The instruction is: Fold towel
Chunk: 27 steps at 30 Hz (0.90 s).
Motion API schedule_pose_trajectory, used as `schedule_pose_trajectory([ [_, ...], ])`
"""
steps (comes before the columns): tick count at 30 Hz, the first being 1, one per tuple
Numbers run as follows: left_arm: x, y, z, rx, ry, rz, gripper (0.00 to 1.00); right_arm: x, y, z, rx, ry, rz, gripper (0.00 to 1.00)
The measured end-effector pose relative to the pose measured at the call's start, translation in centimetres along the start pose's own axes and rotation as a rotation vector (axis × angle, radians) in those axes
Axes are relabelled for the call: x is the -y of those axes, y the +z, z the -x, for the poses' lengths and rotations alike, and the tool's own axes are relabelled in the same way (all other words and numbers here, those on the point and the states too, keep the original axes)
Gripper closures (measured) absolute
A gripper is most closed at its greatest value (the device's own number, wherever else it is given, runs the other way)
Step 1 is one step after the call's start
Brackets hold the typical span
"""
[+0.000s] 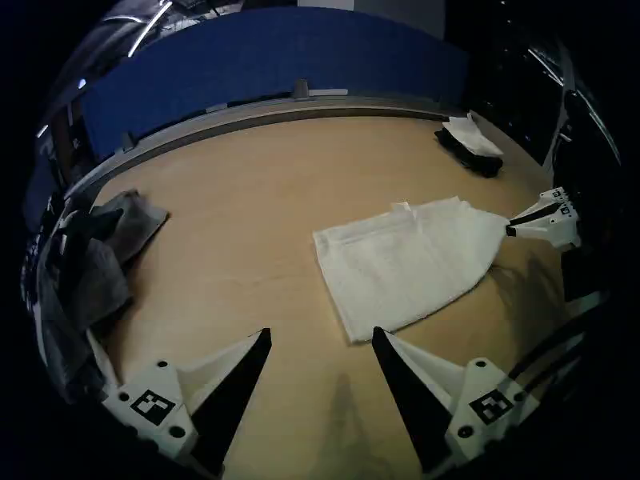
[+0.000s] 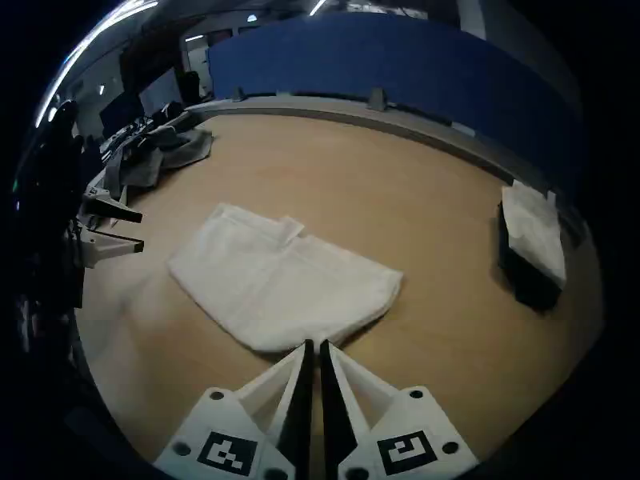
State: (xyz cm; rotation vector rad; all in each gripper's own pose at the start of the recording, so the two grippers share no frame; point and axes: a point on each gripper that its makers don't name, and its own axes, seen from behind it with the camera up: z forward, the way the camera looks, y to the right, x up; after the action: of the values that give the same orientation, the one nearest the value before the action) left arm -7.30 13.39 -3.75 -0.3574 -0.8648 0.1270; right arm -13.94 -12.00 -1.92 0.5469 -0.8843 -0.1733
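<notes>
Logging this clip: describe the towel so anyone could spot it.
On the table before the blue divider, the towel lies mid-table. It is white and flat, unlike the grey heap and the far stack, with the right gripper at its edge.

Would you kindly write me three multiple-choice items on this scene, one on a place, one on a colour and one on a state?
1. The towel lies:
A. on the table
B. on the floor
C. over a chair

2. The partition behind the table is:
A. red
B. blue
C. green

3. The left gripper is:
A. shut on the towel
B. shut on a cup
C. open

Answers:
1 A, the towel is spread on the wooden top.
2 B, a blue wall runs along the far edge.
3 C, its fingers stand wide apart with nothing between them.
</notes>
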Motion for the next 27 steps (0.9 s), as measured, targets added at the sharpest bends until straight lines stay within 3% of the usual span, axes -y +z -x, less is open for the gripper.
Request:
schedule_pose_trajectory([
  [20,1.2,-0.8,0.1,-0.014,-0.01,-0.012,0.06,2.0,1.4,-4.9,-0.043,-0.073,-0.026,0.95],
  [27,1.7,-1.1,0.2,-0.02,-0.023,-0.017,0.06,3.6,2.8,-6.8,-0.045,-0.104,-0.053,0.95],
])
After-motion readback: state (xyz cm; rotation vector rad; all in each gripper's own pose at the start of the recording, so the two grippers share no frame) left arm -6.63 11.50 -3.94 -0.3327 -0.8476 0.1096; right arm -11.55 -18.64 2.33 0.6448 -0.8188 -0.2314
